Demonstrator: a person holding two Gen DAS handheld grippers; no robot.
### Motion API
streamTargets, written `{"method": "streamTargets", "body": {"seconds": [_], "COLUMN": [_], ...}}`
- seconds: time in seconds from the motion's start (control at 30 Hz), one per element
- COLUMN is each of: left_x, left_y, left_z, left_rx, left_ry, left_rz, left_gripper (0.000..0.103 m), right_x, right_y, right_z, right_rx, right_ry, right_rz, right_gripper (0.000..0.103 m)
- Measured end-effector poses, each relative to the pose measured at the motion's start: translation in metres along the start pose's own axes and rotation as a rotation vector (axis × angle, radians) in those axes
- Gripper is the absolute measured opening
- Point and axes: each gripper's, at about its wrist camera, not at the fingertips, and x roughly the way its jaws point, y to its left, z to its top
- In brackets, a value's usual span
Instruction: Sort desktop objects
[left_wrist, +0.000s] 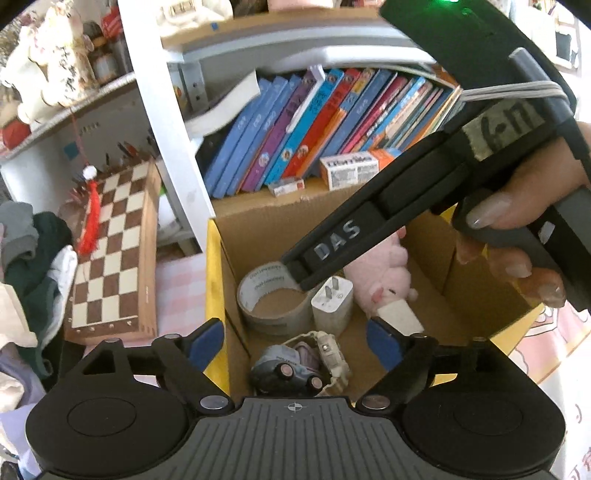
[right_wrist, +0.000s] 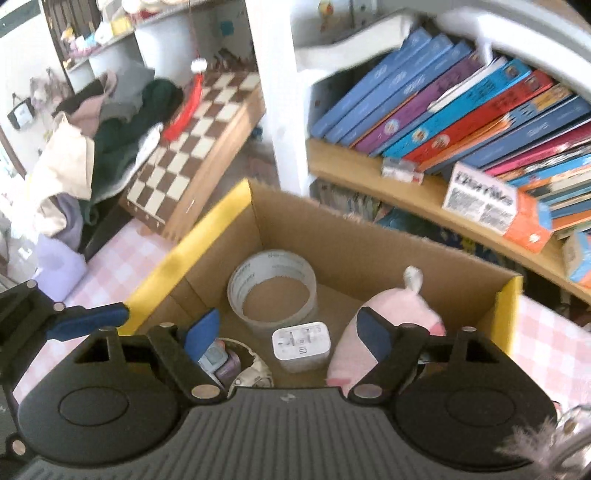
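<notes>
A cardboard box with yellow-taped edges stands open below both grippers. In it lie a grey tape roll, a white plug charger, a pink plush toy, a small toy car and a pale watch. My left gripper hangs open over the car and watch, holding nothing. My right gripper is open above the charger, between the plush and the car, and grips nothing. A hand holds its handle over the box.
A shelf of leaning books with small cartons runs behind the box. A chessboard leans at the left beside a pile of clothes. Pink checked cloth covers the desk around the box.
</notes>
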Motion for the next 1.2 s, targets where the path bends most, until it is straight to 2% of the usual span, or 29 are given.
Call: {"method": "streamTargets", "body": {"seconds": [0.27, 0.5, 0.83, 1.2], "left_x": [-0.028, -0.065, -0.099, -0.122], "left_y": [0.013, 0.016, 0.014, 0.015], "left_z": [-0.001, -0.013, -0.032, -0.062], "left_rx": [-0.070, -0.079, -0.056, -0.066], "left_ry": [-0.061, -0.118, -0.157, -0.150], "left_rz": [-0.030, -0.024, -0.038, -0.055], "left_gripper": [0.092, 0.093, 0.095, 0.095], "right_x": [-0.057, -0.104, -0.150, -0.175], "right_y": [0.005, 0.007, 0.015, 0.034], "right_z": [-0.015, -0.042, -0.087, -0.134], "right_rx": [0.018, 0.030, 0.054, 0.131], "right_ry": [-0.133, -0.197, -0.227, -0.230], "right_rz": [-0.056, -0.114, -0.210, -0.277], "right_gripper": [0.084, 0.085, 0.087, 0.088]}}
